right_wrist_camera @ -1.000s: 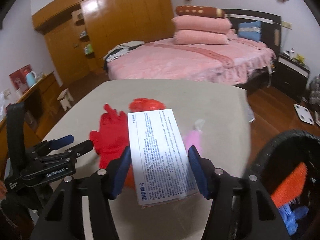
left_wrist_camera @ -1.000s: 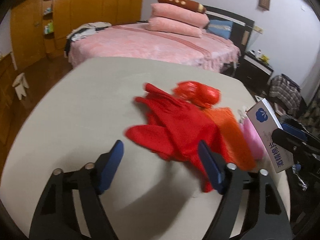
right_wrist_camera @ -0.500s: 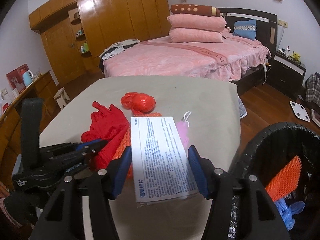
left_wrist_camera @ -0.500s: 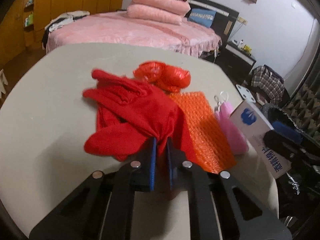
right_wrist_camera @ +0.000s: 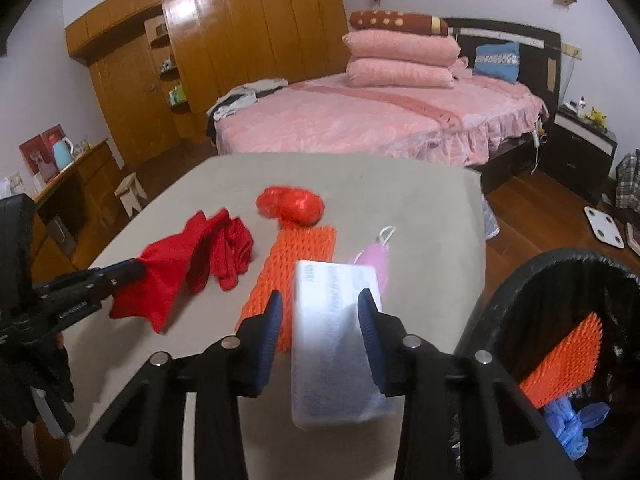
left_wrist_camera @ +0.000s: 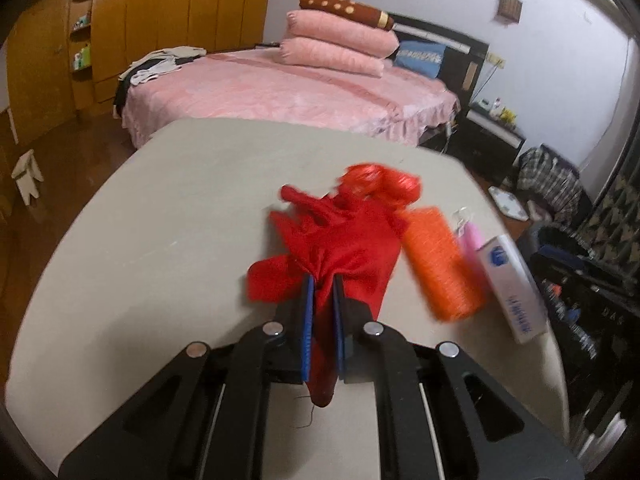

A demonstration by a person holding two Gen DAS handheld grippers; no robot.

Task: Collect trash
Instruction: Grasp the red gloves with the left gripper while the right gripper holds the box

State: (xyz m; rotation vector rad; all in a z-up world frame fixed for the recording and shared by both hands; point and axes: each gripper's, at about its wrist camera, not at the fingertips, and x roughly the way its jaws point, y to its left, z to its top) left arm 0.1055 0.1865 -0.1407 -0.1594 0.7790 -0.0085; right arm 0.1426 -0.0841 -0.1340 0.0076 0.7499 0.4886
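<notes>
Left hand-held gripper (left_wrist_camera: 321, 280) is pinching red glove (left_wrist_camera: 344, 248) over counter (left_wrist_camera: 180, 208); right hand-held gripper (right_wrist_camera: 320, 300) is closing around white box (right_wrist_camera: 336, 344).

One red glove (right_wrist_camera: 188, 268), two orange nets (right_wrist_camera: 296, 256) (one binned), one pink mask (right_wrist_camera: 372, 260), one white box (right_wrist_camera: 336, 340)
</notes>
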